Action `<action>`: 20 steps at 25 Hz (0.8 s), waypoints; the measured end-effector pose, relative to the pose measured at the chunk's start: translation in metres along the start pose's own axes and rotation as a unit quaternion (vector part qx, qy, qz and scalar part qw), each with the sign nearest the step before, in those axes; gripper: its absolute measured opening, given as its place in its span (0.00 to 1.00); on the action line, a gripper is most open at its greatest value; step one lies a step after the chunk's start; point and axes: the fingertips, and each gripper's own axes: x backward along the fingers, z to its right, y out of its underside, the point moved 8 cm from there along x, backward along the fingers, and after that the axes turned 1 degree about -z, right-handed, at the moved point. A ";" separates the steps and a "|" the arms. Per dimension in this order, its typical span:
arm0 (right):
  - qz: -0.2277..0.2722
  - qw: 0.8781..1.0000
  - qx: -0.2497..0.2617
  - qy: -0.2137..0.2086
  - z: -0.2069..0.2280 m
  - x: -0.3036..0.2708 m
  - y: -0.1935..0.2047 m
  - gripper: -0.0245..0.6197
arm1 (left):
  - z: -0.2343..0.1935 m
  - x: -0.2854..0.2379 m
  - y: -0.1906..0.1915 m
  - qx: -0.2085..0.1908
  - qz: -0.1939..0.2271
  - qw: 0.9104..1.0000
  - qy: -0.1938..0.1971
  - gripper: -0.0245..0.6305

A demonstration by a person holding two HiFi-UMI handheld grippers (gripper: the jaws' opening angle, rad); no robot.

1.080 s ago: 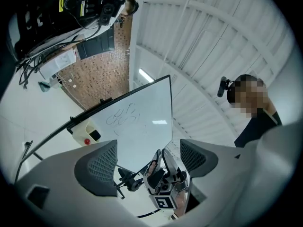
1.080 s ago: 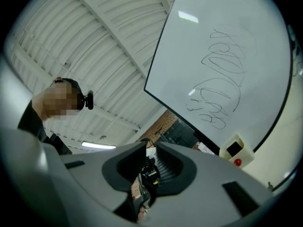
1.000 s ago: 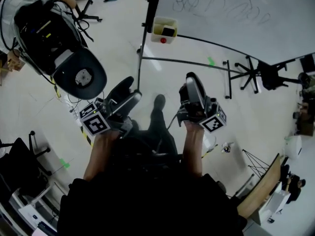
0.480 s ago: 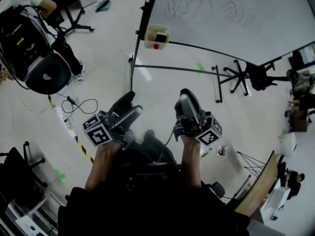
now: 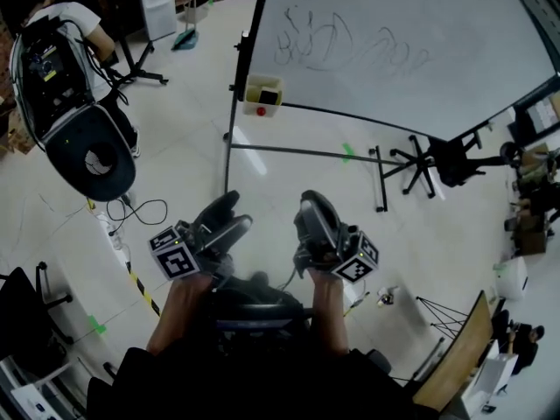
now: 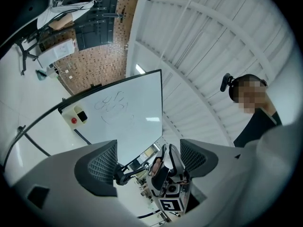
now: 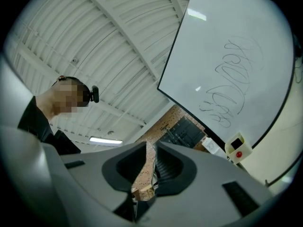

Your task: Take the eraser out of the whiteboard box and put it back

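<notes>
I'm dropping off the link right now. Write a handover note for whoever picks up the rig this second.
Left claw: wide open, empty.
Right claw: narrow gap between the jaws, empty.
Both are held out in front of the person, well short of the whiteboard.
Box: on the whiteboard's lower left corner in the head view, with the dark eraser inside.
Done: nothing yet.
Left: reach the box, take the eraser out, put it back.
</notes>
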 end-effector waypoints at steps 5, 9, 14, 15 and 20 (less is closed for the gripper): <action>0.003 1.000 -0.009 -0.023 -0.010 0.019 -0.012 0.16 | 0.020 -0.010 0.023 -0.010 -0.003 1.000 -0.008 0.66; 0.004 0.999 -0.017 -0.041 -0.019 0.036 -0.016 0.16 | 0.035 -0.012 0.040 -0.022 0.002 1.000 -0.017 0.66; -0.004 0.998 -0.033 -0.059 -0.023 0.055 -0.014 0.15 | 0.048 -0.006 0.062 -0.030 0.014 0.999 -0.040 0.66; -0.005 0.997 -0.036 -0.062 -0.023 0.060 -0.013 0.15 | 0.050 -0.005 0.067 -0.031 0.016 0.998 -0.045 0.66; -0.007 0.996 -0.055 -0.074 -0.028 0.083 -0.010 0.13 | 0.065 0.002 0.093 -0.038 0.021 0.997 -0.069 0.66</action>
